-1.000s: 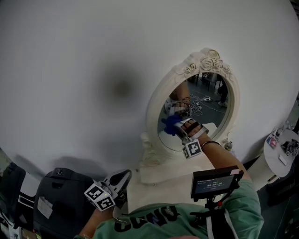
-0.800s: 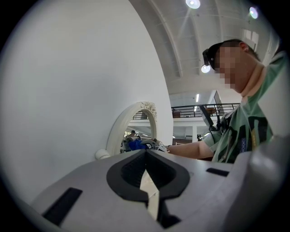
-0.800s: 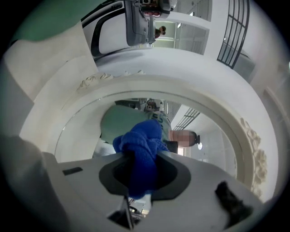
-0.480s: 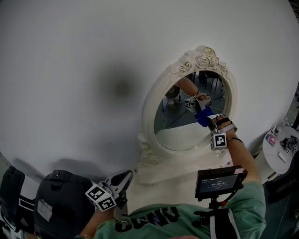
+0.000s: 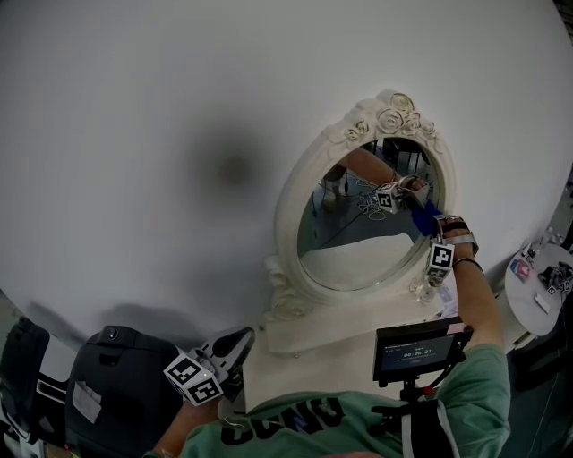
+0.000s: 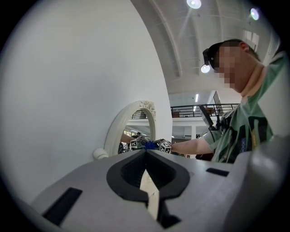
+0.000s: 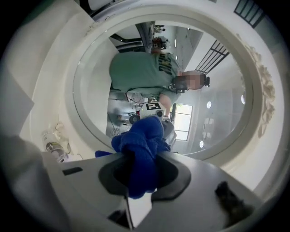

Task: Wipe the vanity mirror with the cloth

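Right claw [image 7: 141, 176]: 2 jaws are clamping a bunched blue cloth [image 7: 145, 136], which is bulging forward. It is facing the white oval vanity mirror [image 7: 259, 90], whose glass is reflecting a person [image 7: 136, 68] in green.

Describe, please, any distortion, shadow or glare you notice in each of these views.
Head view: fisheye bend, and a soft dark smudge on the wall left of the vanity mirror. Left gripper view: round black vignette, and the ceiling lamps flare bright. Right gripper view: the mirror's frame bows into a ring, and the blue cloth looms large.
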`<state>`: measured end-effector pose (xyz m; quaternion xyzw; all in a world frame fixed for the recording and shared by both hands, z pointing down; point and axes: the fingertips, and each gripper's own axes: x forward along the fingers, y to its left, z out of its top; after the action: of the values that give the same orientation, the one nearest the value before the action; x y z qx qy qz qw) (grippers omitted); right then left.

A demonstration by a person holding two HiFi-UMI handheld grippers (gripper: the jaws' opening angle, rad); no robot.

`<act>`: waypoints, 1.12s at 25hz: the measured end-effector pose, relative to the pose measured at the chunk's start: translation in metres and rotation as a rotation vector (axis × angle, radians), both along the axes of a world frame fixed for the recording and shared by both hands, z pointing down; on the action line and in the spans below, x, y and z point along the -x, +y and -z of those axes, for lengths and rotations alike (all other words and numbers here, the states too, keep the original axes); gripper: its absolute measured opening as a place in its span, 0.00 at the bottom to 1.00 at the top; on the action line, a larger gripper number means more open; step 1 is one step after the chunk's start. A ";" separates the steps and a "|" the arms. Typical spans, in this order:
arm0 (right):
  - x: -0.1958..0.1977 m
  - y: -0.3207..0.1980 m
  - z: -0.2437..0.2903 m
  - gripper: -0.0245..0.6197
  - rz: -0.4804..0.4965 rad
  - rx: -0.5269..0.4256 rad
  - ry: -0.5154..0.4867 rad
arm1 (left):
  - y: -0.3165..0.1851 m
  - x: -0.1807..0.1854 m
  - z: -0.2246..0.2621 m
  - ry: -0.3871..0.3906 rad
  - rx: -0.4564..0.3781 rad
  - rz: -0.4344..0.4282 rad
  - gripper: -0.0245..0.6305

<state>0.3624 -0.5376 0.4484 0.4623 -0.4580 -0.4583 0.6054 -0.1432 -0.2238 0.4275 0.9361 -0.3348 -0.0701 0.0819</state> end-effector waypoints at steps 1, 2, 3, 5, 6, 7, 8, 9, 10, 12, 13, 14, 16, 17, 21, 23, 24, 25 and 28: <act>0.003 -0.001 0.001 0.15 0.000 0.004 0.002 | 0.000 -0.001 0.000 0.001 -0.001 -0.001 0.05; 0.007 0.000 0.004 0.15 0.004 0.006 -0.001 | 0.000 -0.001 0.001 0.003 -0.002 -0.003 0.05; 0.010 -0.001 0.006 0.15 -0.001 0.006 -0.008 | 0.000 -0.002 0.001 0.003 -0.004 -0.005 0.05; 0.004 -0.002 0.000 0.15 -0.050 0.018 -0.023 | 0.000 -0.005 0.002 0.000 -0.005 -0.011 0.05; 0.004 -0.002 -0.003 0.15 -0.070 0.025 -0.033 | 0.000 -0.005 0.002 -0.001 -0.006 -0.013 0.05; 0.010 0.000 -0.005 0.15 -0.065 0.028 -0.043 | 0.000 -0.005 0.002 -0.001 -0.006 -0.013 0.05; 0.025 0.003 -0.005 0.15 -0.033 0.024 -0.050 | 0.000 -0.005 0.002 0.000 -0.005 -0.011 0.05; 0.046 0.008 -0.005 0.15 0.023 0.015 -0.052 | 0.000 -0.004 0.002 0.001 -0.003 -0.008 0.05; 0.073 0.013 -0.004 0.15 0.095 0.003 -0.051 | 0.000 -0.003 0.001 0.003 -0.002 -0.005 0.05; 0.141 0.029 -0.004 0.15 0.269 -0.021 -0.049 | 0.000 -0.003 0.001 0.004 0.000 -0.003 0.05; 0.178 0.039 -0.003 0.15 0.362 -0.030 -0.051 | 0.001 -0.003 0.002 0.004 -0.001 -0.004 0.05; 0.214 0.049 -0.005 0.15 0.448 -0.027 -0.055 | 0.001 -0.004 0.002 0.004 -0.003 -0.005 0.05; 0.274 0.066 -0.015 0.15 0.584 -0.001 -0.056 | 0.001 -0.006 0.004 0.004 -0.006 -0.006 0.05; 0.299 0.073 -0.019 0.15 0.638 0.007 -0.051 | 0.001 -0.006 0.005 0.003 -0.007 -0.004 0.05; 0.370 0.088 -0.035 0.15 0.780 0.015 -0.039 | 0.002 -0.001 0.006 -0.003 -0.006 0.012 0.05; 0.393 0.092 -0.039 0.15 0.819 0.028 -0.033 | 0.003 0.001 0.006 -0.003 -0.006 0.018 0.05; 0.402 0.093 -0.041 0.15 0.832 0.033 -0.027 | 0.003 0.002 0.006 -0.003 -0.006 0.021 0.05; 0.408 0.092 -0.043 0.15 0.841 0.031 -0.021 | 0.003 0.003 0.006 -0.003 -0.006 0.024 0.05; 0.409 0.082 -0.048 0.15 0.829 0.039 -0.009 | 0.003 0.005 0.005 -0.001 -0.005 0.030 0.05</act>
<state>-0.0464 -0.4553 0.4965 0.2291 -0.6165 -0.6527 0.3761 -0.1484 -0.2203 0.4223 0.9313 -0.3485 -0.0717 0.0781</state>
